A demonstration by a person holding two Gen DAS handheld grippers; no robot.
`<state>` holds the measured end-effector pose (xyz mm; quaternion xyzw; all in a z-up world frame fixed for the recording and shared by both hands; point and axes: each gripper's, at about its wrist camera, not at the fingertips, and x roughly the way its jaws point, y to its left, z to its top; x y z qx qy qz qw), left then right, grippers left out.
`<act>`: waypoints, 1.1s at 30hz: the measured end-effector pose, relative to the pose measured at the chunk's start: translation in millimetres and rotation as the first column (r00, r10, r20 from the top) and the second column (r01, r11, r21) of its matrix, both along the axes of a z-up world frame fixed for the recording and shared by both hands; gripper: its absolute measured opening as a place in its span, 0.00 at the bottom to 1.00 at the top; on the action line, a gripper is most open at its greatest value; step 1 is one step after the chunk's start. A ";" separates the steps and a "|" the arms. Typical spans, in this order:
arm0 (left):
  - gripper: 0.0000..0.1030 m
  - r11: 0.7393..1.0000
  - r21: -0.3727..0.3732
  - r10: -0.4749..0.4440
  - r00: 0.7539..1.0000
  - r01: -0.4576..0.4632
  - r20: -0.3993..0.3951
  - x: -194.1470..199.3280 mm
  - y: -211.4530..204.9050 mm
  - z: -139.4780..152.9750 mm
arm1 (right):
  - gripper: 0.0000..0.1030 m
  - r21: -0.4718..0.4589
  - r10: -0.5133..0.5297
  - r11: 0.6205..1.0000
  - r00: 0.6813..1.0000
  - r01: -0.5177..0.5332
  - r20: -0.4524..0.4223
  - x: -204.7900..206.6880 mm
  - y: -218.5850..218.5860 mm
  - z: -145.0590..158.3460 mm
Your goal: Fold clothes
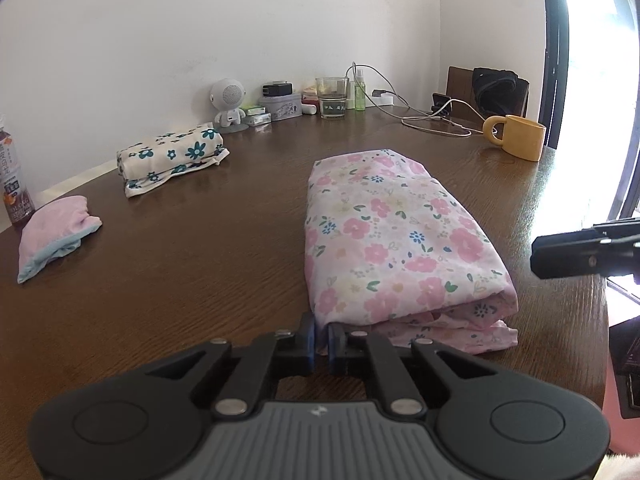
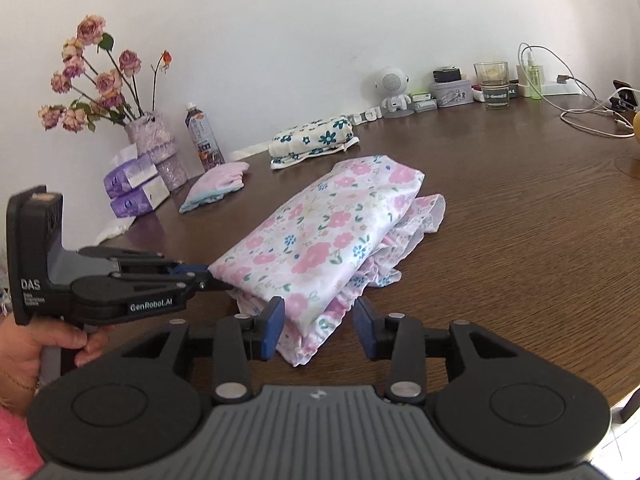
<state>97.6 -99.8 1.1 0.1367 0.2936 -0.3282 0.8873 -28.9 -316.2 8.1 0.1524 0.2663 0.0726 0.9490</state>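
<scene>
A corner of the pink floral garment (image 2: pixel 320 248) is pinched by the nearly closed left gripper (image 1: pixel 322 340). At three o'clock, the right gripper (image 2: pixel 319 330) is held part-open, its pads clear of the cloth between them.

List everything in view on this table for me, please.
table: one, dark brown, underneath all
pink floral garment: one, pink on white, table centre
teal-flowered garment: one, cream and teal, near the wall
small cloth: one, pink and blue, table's left
mug: one, yellow, far right
glass: one, clear, by the wall
spray bottle: one, green, beside the glass
toy figure: one, white, by the wall
drink bottle: one, brown, beside the vase
vase: one, lilac, holds dried roses
tissue packs: two, purple, stacked before the vase
left gripper: one, black, shut on the pink floral garment's corner
right gripper: one, black, open astride its near end
hand: one, holding the left gripper
</scene>
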 end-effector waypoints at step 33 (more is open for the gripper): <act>0.27 0.912 -0.377 -0.018 0.903 -0.161 -0.429 24.4 22.9 7.6 | 0.15 0.284 0.237 0.933 0.971 -0.221 -0.023 161.5 -110.2 -13.2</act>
